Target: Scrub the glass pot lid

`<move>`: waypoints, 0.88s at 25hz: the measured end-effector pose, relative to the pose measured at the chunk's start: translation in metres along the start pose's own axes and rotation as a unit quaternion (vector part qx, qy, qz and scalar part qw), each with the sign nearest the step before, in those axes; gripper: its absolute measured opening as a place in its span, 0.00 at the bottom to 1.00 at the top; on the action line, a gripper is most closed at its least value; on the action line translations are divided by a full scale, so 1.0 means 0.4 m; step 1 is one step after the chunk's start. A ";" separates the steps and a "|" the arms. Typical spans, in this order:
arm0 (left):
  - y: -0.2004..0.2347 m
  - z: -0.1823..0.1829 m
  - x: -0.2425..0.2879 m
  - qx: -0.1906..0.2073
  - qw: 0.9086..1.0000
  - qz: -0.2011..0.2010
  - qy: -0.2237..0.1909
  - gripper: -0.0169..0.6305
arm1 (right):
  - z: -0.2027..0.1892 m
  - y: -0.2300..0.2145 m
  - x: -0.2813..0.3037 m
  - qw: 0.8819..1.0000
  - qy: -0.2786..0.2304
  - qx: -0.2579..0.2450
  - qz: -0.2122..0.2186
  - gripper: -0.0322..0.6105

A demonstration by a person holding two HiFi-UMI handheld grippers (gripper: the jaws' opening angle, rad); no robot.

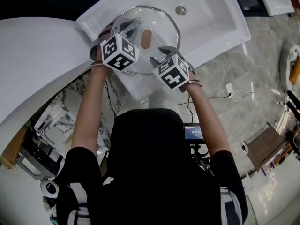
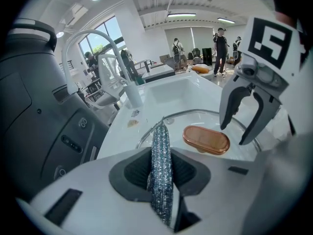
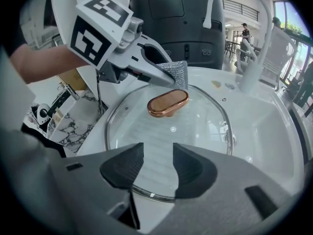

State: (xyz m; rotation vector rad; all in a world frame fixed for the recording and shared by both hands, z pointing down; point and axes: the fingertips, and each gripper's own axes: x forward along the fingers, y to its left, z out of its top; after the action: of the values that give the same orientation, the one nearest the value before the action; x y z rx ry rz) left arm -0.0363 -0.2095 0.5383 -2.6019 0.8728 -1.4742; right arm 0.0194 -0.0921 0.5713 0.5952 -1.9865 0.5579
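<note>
Right hand-held gripper (image 3: 157,169): jaws apart, nothing between pads, poised over near rim of glass pot lid (image 3: 195,126). Left hand-held gripper (image 2: 162,177): clamped on silver scouring pad (image 2: 160,141), pad near copper knob (image 3: 168,103). Lid lay flat in white sink (image 3: 276,136), faucet (image 3: 254,38) beyond. Judged: glass stiff, fairly heavy, breakable, likely slippery when wet. Best hold at metal rim or knob, not bare dome.

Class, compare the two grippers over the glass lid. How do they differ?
The left gripper's jaws are shut on a sparkly scrubbing cloth; the right gripper's jaws stand apart, gripping nothing. The left is near the lid's knob; the right is over its rim. Both point downward.
</note>
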 end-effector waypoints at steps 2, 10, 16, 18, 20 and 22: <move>-0.006 -0.007 -0.006 -0.003 1.000 0.000 -0.003 0.15 | 0.000 -0.001 0.001 1.000 0.001 0.001 0.000 0.32; -0.038 -0.034 -0.039 -0.012 1.000 0.005 -0.008 0.15 | 0.001 -0.004 0.002 1.000 0.001 0.003 -0.001 0.32; -0.068 -0.048 -0.066 -0.018 1.000 0.007 -0.009 0.15 | 0.003 -0.006 0.000 1.000 0.001 0.004 -0.002 0.32; -0.080 -0.054 -0.075 -0.022 1.000 0.009 -0.010 0.15 | 0.002 -0.006 0.000 1.000 0.001 0.003 -0.002 0.32; -0.091 -0.060 -0.084 -0.025 1.000 0.011 -0.012 0.15 | 0.001 -0.006 0.000 1.000 0.002 0.002 -0.002 0.32; -0.101 -0.064 -0.091 -0.029 0.999 0.012 -0.013 0.15 | 0.002 -0.007 -0.001 1.000 0.003 0.001 -0.002 0.32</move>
State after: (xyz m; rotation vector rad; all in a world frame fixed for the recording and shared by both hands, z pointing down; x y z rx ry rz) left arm -0.0528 -0.1518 0.5355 -2.6341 0.9556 -1.4271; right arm 0.0207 -0.0945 0.5710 0.5982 -1.9799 0.5597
